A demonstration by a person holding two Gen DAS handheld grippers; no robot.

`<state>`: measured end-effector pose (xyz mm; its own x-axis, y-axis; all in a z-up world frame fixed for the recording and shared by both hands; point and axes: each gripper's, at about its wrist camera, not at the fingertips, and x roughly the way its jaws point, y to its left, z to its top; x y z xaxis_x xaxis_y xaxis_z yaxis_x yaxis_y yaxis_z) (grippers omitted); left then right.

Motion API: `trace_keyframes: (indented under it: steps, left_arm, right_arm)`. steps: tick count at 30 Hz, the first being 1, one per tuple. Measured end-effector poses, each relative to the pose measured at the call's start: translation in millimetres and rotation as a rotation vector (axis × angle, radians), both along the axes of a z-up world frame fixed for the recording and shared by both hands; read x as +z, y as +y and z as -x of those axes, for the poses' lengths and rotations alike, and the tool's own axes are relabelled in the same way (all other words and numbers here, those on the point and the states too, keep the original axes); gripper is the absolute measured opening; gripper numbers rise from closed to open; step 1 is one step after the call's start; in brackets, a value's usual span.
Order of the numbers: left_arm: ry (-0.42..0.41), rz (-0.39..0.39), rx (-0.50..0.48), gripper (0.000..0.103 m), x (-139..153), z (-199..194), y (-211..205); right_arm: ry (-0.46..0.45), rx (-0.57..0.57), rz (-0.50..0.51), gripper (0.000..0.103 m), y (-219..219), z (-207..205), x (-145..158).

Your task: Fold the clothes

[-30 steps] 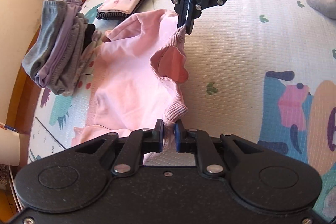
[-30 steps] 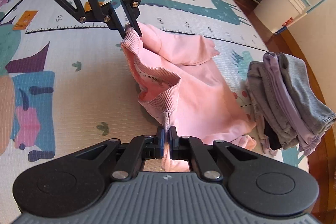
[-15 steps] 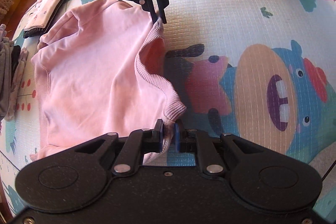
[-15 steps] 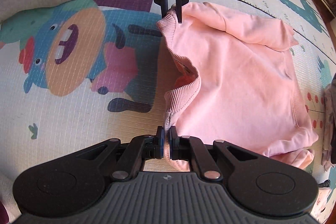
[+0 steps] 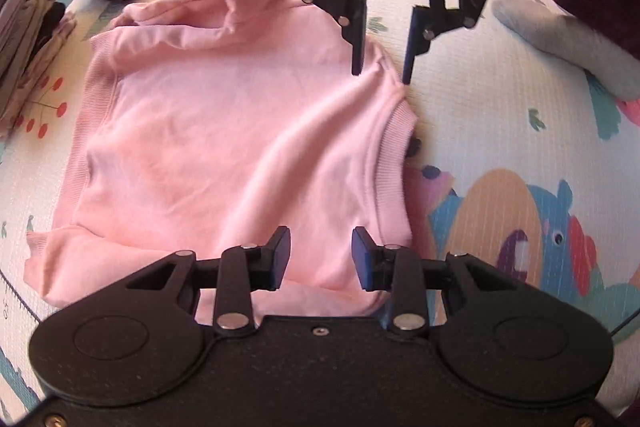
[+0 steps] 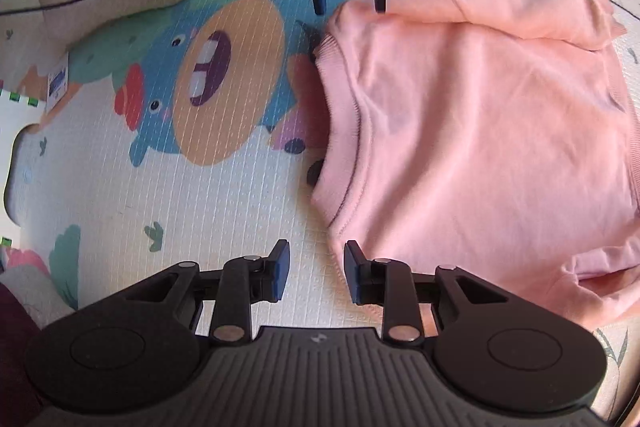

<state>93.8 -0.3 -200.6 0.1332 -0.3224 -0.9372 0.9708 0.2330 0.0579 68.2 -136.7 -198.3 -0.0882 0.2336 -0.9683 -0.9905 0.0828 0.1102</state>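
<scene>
Sweatshirt (image 5: 224, 131) below left gripper (image 5: 320, 259) (flat)

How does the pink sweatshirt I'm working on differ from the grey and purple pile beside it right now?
The pink sweatshirt lies spread out as one flat garment in the middle of the play mat; the grey and purple pile is several folded pieces stacked at the mat's edge. The sweatshirt sits between the open left gripper and right gripper; the pile is clear of both. Both rest on the mat.
</scene>
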Motion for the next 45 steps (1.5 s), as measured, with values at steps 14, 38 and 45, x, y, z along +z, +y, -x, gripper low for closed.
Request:
trace_keyframes:
  steps: [14, 38, 45]
  left_arm:
    - [0.115, -0.081, -0.078, 0.035, -15.0, 8.9, 12.8]
    - [0.143, 0.377, 1.137, 0.044, 4.6, -183.7, 161.1]
    - [0.217, 0.472, 1.206, 0.044, -18.9, -202.8, 163.4]
  right_arm:
    - [-0.100, -0.022, 0.088, 0.036, 6.8, 8.3, -34.2]
    - [-0.029, -0.486, -0.164, 0.048, -17.5, -48.7, -18.6]
    - [0.019, -0.572, -0.161, 0.048, -26.0, -65.3, -30.2]
